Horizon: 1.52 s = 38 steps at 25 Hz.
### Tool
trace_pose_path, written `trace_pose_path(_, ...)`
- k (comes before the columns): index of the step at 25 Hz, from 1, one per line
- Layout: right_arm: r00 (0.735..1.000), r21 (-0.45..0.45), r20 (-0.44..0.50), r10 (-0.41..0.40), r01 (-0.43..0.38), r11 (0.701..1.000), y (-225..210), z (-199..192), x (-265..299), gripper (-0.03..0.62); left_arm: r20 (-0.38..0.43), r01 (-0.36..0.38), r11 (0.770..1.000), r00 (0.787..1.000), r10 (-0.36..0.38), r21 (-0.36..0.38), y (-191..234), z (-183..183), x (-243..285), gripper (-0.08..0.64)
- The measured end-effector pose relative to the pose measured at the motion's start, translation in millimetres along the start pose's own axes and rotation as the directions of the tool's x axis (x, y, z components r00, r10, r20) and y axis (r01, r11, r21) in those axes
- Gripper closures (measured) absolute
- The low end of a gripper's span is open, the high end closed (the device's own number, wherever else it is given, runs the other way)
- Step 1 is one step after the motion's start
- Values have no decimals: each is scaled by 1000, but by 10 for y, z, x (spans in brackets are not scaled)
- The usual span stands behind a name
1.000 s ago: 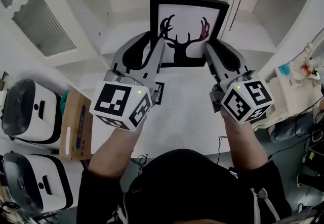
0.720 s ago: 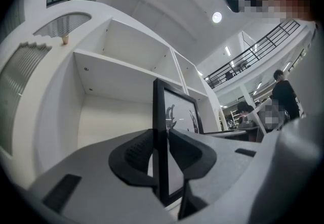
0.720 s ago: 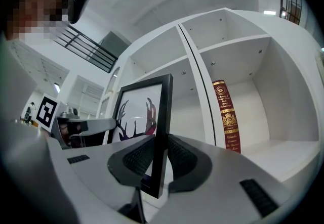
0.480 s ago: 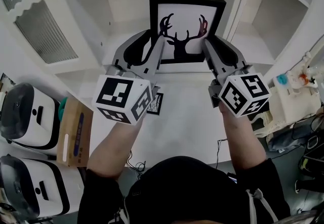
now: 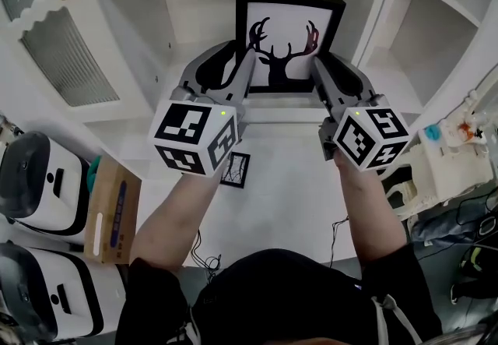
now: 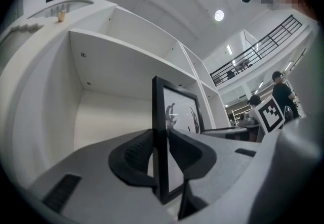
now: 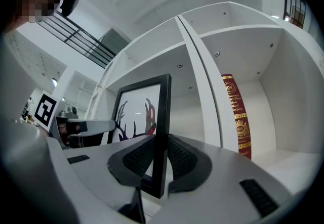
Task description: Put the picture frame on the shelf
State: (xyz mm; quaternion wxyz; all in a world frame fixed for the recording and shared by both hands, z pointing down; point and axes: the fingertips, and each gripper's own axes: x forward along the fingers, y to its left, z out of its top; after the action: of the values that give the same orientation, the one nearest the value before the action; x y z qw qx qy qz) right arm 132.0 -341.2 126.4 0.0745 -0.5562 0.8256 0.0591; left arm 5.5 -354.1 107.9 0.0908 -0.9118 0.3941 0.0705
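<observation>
A black picture frame (image 5: 286, 41) with a deer-antler silhouette on white is held upright in front of a white shelf compartment (image 5: 187, 1). My left gripper (image 5: 243, 77) is shut on the frame's left edge (image 6: 160, 157), its ribbed pads pressing both faces. My right gripper (image 5: 317, 75) is shut on the frame's right edge (image 7: 160, 147) in the same way. In the left gripper view the frame stands before the open compartment (image 6: 116, 106). The right gripper view shows the frame (image 7: 139, 112) left of a vertical shelf divider (image 7: 205, 91).
A red banner with gold print (image 7: 237, 117) hangs in the compartment right of the divider. A small dark frame (image 5: 236, 170) lies on the white surface below. White headsets (image 5: 35, 180) and a cardboard box (image 5: 109, 211) sit at the left; cluttered items (image 5: 455, 137) at the right.
Both grippers have carried the frame up and forward toward the shelf compartment. The grip on both edges has not changed.
</observation>
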Motion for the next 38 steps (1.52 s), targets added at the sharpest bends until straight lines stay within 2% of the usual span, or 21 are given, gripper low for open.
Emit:
trace_pose_path(4, 1000, -4, -7, -10, 10, 1000, 61, -24, 200, 505, 5, -13, 1000, 1000, 13, 1, 217, 0, 64, 460)
trace_pose_path(12, 998, 1, 0, -63, 63, 998, 18, -76, 203, 505, 9, -15, 1000, 1000, 15, 2, 229, -62, 135, 460)
trace_pose_path(27, 983, 27, -95, -157, 160, 987, -199, -368, 729, 505, -85, -15, 998, 996, 9, -65, 568, -418, 459, 460)
trace_pose_path(33, 974, 2, -115, -194, 196, 981, -244, -381, 837, 505, -112, -17, 994, 994, 4, -112, 699, -518, 602, 459)
trace_pose_path(38, 967, 10, -156, -201, 205, 979, -325, -426, 936, 505, -118, -19, 998, 993, 12, -55, 709, -471, 695, 460)
